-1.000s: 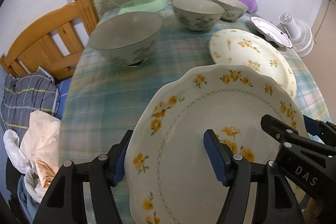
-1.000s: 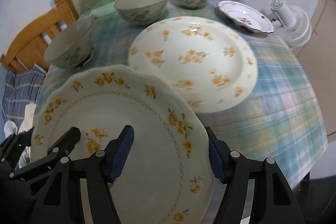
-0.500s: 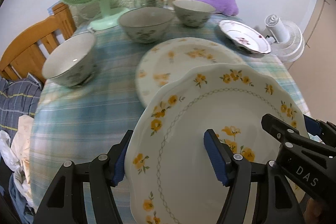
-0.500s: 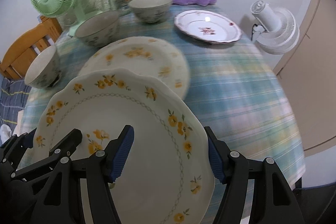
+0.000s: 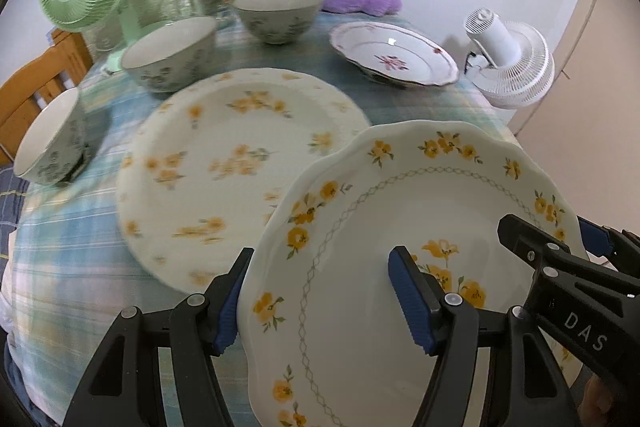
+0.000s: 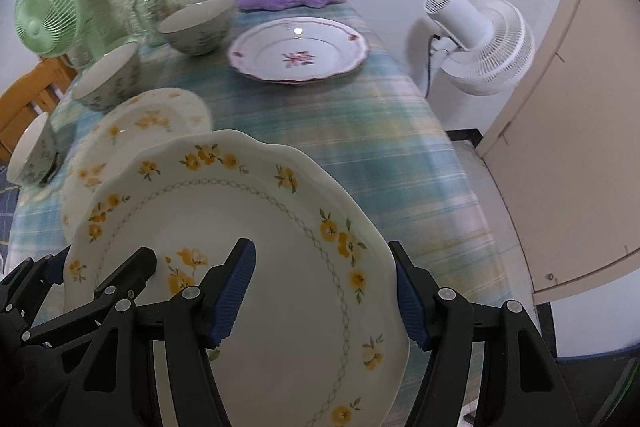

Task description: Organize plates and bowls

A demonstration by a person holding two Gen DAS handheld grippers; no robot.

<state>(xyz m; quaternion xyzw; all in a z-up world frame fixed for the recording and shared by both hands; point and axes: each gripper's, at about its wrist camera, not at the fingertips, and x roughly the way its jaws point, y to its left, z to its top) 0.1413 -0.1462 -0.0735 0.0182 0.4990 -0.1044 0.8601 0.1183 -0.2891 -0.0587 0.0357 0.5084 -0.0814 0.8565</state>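
Table: checked cloth (image 5: pixel 80 267).
Changed: held plate (image 5: pixel 400 211) slid right, over flat plate (image 5: pixel 224 155).
Jaws: left gripper (image 5: pixel 320 301), right gripper (image 6: pixel 320 297) both pinch held plate.
Next: stack it.

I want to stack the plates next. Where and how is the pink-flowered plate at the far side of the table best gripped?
Grip the pink-flowered plate at its raised scalloped rim, probably on the near edge, coming from the front and above. It sits flat on the plaid tablecloth, its rim flares up off the cloth, and a bowl stands close at its left, while the near side looks free.
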